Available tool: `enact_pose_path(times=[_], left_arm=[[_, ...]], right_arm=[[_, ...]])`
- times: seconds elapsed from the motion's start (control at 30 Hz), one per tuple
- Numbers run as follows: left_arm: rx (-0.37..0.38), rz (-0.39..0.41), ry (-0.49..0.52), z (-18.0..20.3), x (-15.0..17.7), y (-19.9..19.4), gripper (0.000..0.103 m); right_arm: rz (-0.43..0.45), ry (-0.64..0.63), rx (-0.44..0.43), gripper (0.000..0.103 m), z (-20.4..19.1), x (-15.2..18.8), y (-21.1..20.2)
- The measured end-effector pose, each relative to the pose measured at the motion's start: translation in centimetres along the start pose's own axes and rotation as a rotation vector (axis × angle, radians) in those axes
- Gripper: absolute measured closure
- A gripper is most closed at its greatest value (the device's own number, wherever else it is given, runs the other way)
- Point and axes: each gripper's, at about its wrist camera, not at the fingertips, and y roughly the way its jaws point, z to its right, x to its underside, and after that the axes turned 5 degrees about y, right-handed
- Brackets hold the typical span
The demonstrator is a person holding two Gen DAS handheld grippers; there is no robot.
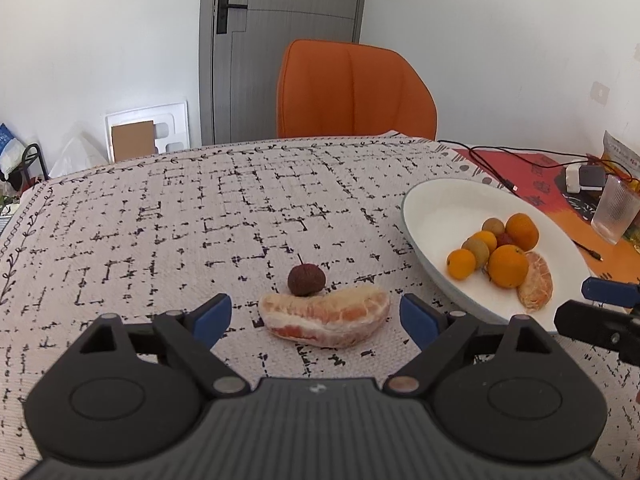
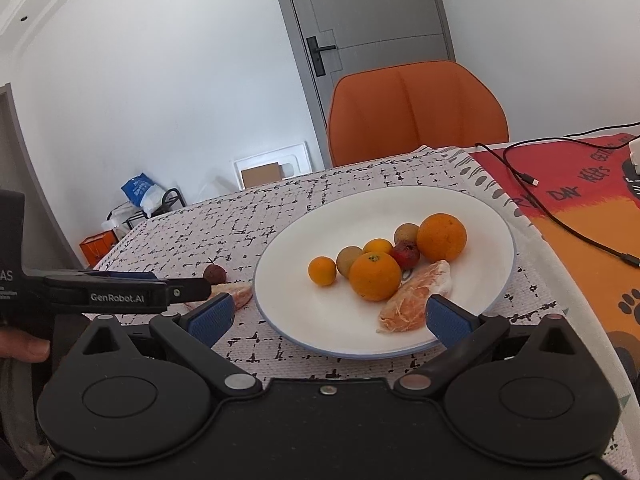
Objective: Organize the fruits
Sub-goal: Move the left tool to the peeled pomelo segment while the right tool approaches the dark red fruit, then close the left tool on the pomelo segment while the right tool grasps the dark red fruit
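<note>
A peeled pomelo wedge (image 1: 325, 321) lies on the patterned tablecloth, with a dark red lychee (image 1: 306, 279) touching its far side. My left gripper (image 1: 316, 318) is open, its blue pads on either side of the wedge, not touching it. A white plate (image 2: 480, 216) to the right holds several oranges (image 2: 375, 275), small brown fruits, a red lychee (image 2: 406, 254) and another pomelo wedge (image 2: 416, 298). My right gripper (image 2: 328, 318) is open and empty over the plate's near rim. The left gripper also shows in the right wrist view (image 2: 120, 292).
An orange chair (image 1: 354, 90) stands at the table's far side. A red and orange mat (image 2: 580, 208) with black cables (image 2: 560, 216) lies right of the plate. A ribbed glass (image 1: 614, 210) and a charger stand at the far right.
</note>
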Motion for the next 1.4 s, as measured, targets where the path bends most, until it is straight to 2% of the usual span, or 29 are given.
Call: enact_pose_path(times=[0.57,0.67,1.0,1.2,1.4], left_arm=[[-0.004,-0.042,-0.007,0.3,0.4,2.9,0.014],[0.011,-0.028,-0.009,0.0,0.5,2.7,0.022],[0.009,-0.018,-0.046,-2.0,0.7,1.0,0.024],[-0.005,0.002,-0.059,-3.4,0.8,-0.2,0.025],[-0.027,0.019,-0.088,-5.1,1.1,-1.3,0.025]], right_arm=[[-0.020,0.003,0.009,0.000,0.0,-0.4,1.4],[-0.017,0.002,0.017,0.000,-0.2,-0.5,1.5],[-0.024,-0.030,-0.011,0.000,-1.8,-1.0,2.7],[-0.030,-0.069,-0.036,0.004,-3.6,-1.3,3.4],[-0.044,-0.104,-0.065,0.018,-5.1,-1.5,4.4]])
